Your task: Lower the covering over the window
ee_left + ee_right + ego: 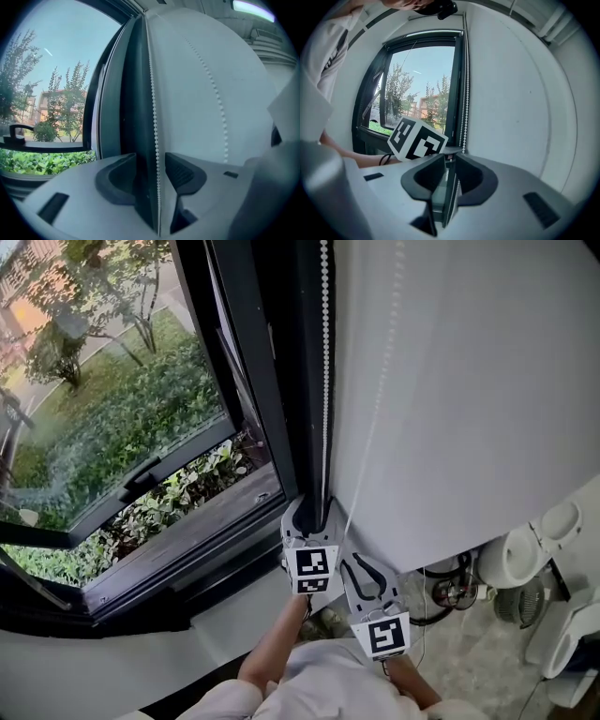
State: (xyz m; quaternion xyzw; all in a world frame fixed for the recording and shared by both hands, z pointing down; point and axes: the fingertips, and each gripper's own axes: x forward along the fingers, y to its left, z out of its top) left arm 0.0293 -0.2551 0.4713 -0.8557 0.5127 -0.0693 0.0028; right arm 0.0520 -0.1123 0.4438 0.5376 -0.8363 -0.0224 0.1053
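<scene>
My left gripper point(314, 505) has its jaws spread wide. One strand of the bead chain point(324, 381) runs straight down through the gap, and neither pad presses on it. In the left gripper view that strand point(153, 117) hangs against the dark window frame point(133, 93), which stands just behind it, so my jaws sit close up to the frame's right edge.

My right gripper point(352, 561) is nearer to me and a little to the right. Its jaws are drawn close and pinch the other strand point(380, 399), which slants across the white wall point(487, 381) down to them. In the right gripper view the beads point(453, 187) lie in the narrow slot between the pads point(471, 180). The left gripper's marker cube point(417, 139) sits in front of the window's lower corner there.

I cannot make out the covering itself in any view. The pane point(103, 381) shows through to a hedge point(141, 418) and trees point(70, 93), with a building point(54, 101) beyond. A black handle point(141, 476) sits on the sash, above the dark sill point(216, 521).

On the floor to my right, under the wall's lower edge, stand white appliances point(511, 559) beside a tangle of black cables point(450, 592).
</scene>
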